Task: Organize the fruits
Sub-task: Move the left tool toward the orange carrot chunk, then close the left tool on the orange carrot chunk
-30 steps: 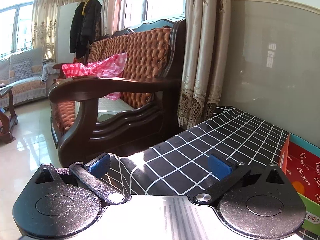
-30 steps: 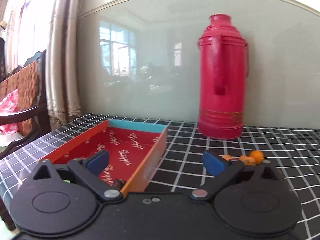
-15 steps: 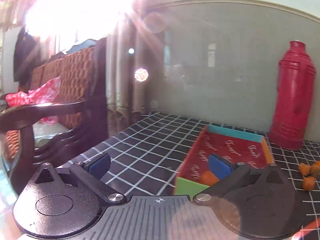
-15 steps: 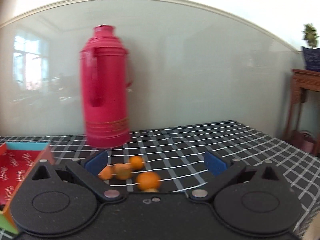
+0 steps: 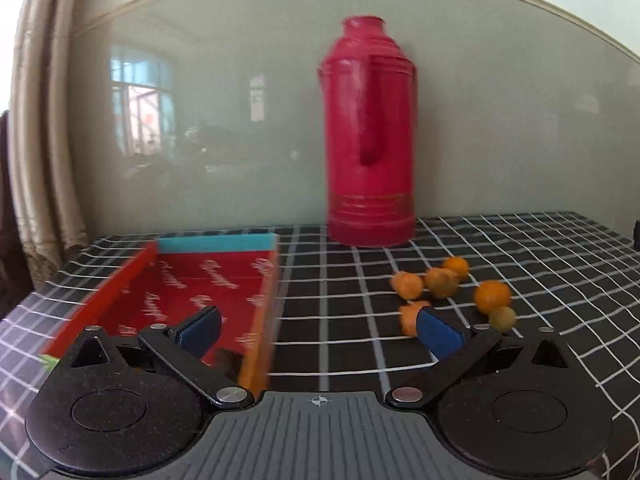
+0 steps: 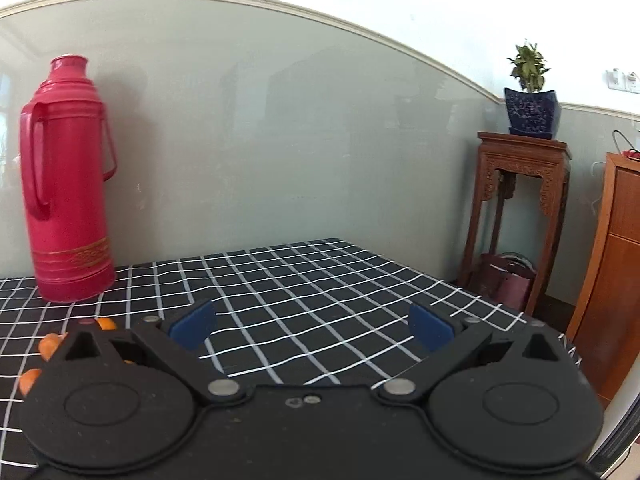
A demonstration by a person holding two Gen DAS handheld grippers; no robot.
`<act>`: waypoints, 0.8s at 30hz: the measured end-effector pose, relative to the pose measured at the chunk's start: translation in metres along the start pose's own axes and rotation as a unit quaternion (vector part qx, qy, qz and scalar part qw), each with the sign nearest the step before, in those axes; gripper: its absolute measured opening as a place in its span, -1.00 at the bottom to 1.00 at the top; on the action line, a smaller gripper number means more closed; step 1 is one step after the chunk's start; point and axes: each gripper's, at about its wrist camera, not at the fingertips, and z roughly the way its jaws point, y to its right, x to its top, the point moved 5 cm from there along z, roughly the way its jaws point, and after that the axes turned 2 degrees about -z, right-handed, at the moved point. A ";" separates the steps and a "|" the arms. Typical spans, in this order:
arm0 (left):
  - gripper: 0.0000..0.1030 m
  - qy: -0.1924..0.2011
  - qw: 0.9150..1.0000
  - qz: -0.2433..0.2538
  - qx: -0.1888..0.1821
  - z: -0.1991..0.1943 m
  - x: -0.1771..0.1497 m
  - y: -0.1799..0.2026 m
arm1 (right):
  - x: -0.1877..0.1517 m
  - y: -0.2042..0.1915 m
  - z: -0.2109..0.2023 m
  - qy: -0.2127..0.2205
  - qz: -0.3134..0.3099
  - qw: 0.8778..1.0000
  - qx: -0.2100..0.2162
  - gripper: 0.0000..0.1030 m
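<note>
- Fruits (image 5: 448,286), small and orange, lie loose in a cluster on the table (image 5: 340,280), which wears a black cloth with a white grid; they sit right of the tray and in front of the red thermos (image 5: 370,132).
- One paler, greenish-yellow fruit (image 5: 503,317) touches the near side of a round orange one (image 5: 493,296).
- Red tray (image 5: 192,280), with a teal far wall and orange right wall, lies to the left; a small dark item at its near end is too hidden to name.
- Left gripper (image 5: 318,330) is spread wide and empty, its right blue pad just before one orange piece.
- Right gripper (image 6: 312,326) is likewise spread, empty, over bare cloth; a few fruits (image 6: 106,323) peek past its left side.
- Potted plant (image 6: 530,92) stands on a carved wooden stand (image 6: 520,184) at far right.
</note>
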 end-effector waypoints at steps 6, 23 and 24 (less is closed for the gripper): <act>0.98 -0.028 0.999 0.009 -0.039 0.031 -0.002 0.039 | -0.002 0.029 0.005 0.007 0.000 0.998 -0.062 0.89; -0.50 -0.113 0.991 -0.019 -0.070 0.100 -0.011 0.062 | -0.006 0.052 0.014 -0.016 0.036 0.999 -0.026 0.89; -0.50 -0.111 0.991 -0.021 -0.071 0.100 -0.011 0.062 | -0.006 0.051 0.013 -0.016 0.035 0.999 -0.024 0.89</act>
